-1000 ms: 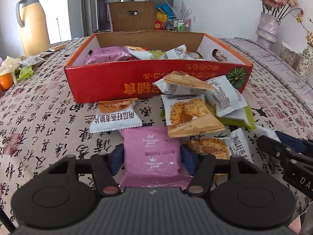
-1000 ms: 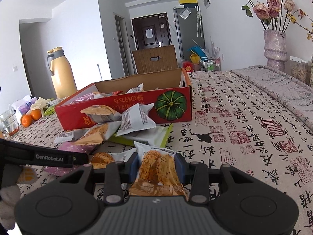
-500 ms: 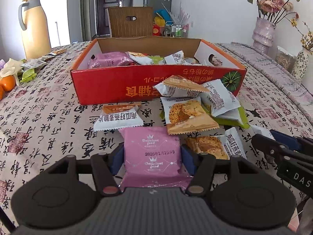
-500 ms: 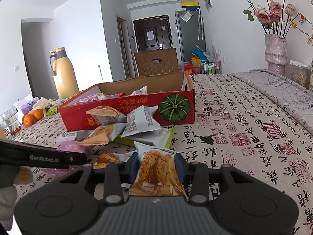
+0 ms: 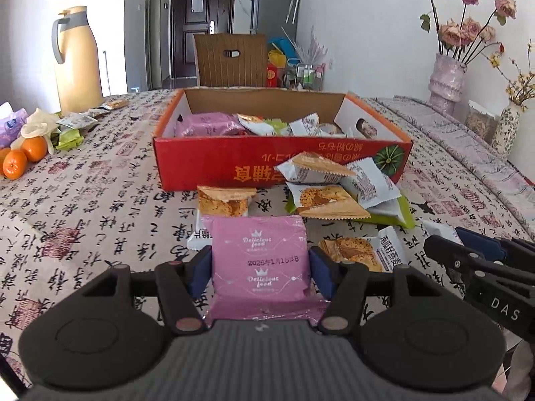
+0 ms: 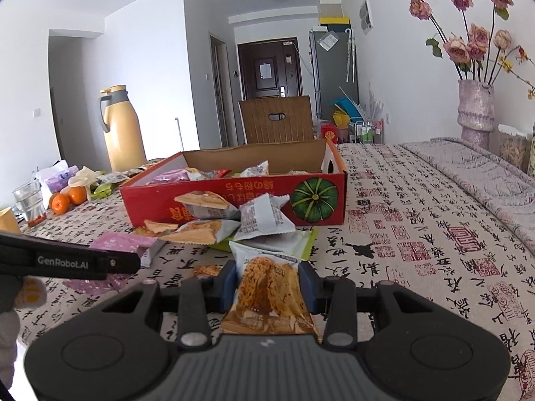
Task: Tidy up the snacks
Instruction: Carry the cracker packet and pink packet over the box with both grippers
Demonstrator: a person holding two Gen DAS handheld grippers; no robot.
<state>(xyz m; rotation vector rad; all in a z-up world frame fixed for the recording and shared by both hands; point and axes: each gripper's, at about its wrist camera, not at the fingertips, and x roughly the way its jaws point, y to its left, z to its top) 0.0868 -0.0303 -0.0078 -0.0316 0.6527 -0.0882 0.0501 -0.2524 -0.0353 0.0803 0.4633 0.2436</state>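
My left gripper [image 5: 260,267] is shut on a pink snack packet [image 5: 260,260] and holds it above the tablecloth, short of the red cardboard box [image 5: 214,163]. My right gripper [image 6: 269,282] is shut on an orange oat-cracker packet [image 6: 267,287], also lifted, in front of the same box [image 6: 234,197]. The box holds several packets. More loose packets [image 5: 331,187] lie piled against its front wall. The right gripper's body [image 5: 485,277] shows at the right edge of the left wrist view.
A yellow thermos jug [image 5: 78,60], oranges [image 5: 25,157] and small packets sit at the far left. A glass [image 6: 28,204] stands at the left edge. A flower vase [image 6: 474,107] and jars stand at the right. A wooden chair back [image 5: 230,60] rises behind the box.
Both grippers have risen and pulled back a little with their packets still held. The box and the pile look farther and lower in both views.
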